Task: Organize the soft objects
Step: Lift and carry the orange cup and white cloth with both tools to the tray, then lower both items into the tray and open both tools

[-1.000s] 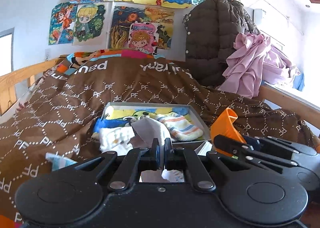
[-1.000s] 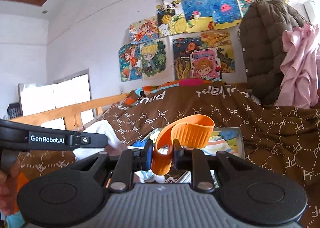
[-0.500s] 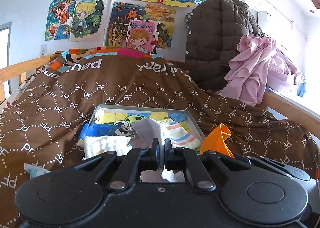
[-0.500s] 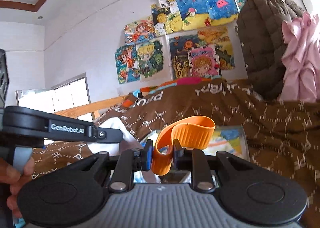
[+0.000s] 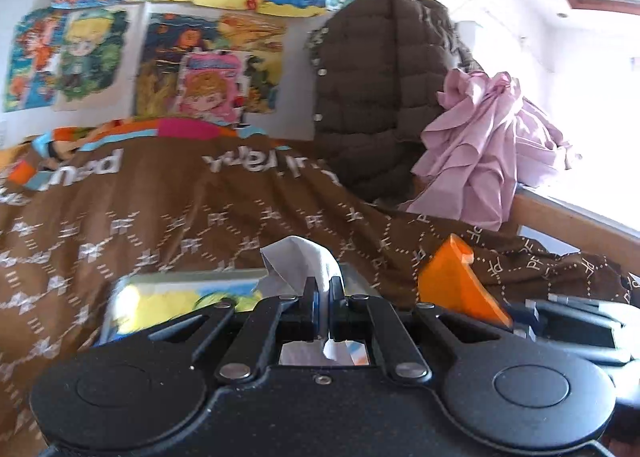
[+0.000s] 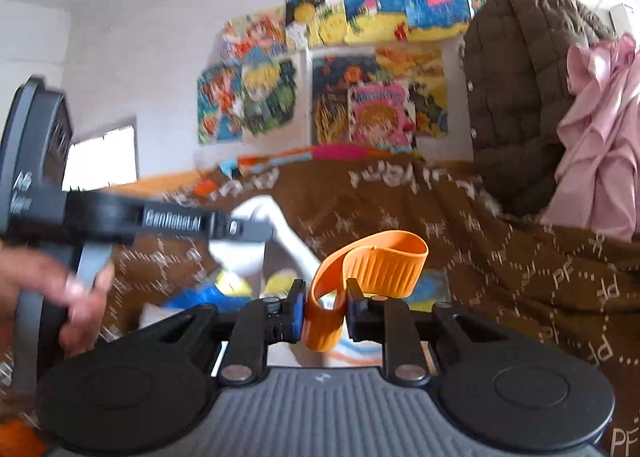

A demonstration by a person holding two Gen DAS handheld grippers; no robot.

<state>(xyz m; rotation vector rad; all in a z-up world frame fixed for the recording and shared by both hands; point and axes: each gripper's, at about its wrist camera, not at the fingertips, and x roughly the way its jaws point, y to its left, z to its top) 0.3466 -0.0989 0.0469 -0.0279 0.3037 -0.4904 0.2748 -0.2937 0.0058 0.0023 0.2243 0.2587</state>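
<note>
My left gripper (image 5: 325, 289) is shut on a white-grey cloth (image 5: 298, 263) that sticks up above the fingers. Below it a metal tray (image 5: 132, 289) with a cartoon print and soft items lies on the brown bedspread (image 5: 180, 217), mostly hidden by the gripper body. My right gripper (image 6: 323, 307) is shut on an orange ribbed soft band (image 6: 372, 261) that loops up and to the right. The orange band also shows in the left wrist view (image 5: 456, 281), to the right of the cloth. The white cloth shows in the right wrist view (image 6: 276, 233), left of the band.
A brown puffer jacket (image 5: 380, 97) and a pink garment (image 5: 480, 153) hang at the back right by a wooden bed rail (image 5: 580, 225). Cartoon posters (image 5: 200, 37) cover the wall. A hand (image 6: 60, 297) holds the left gripper's handle (image 6: 120, 213).
The left gripper has lifted and tilted up with the cloth, so the tray has sunk out of view. The right gripper has risen slightly, still holding the orange band.
</note>
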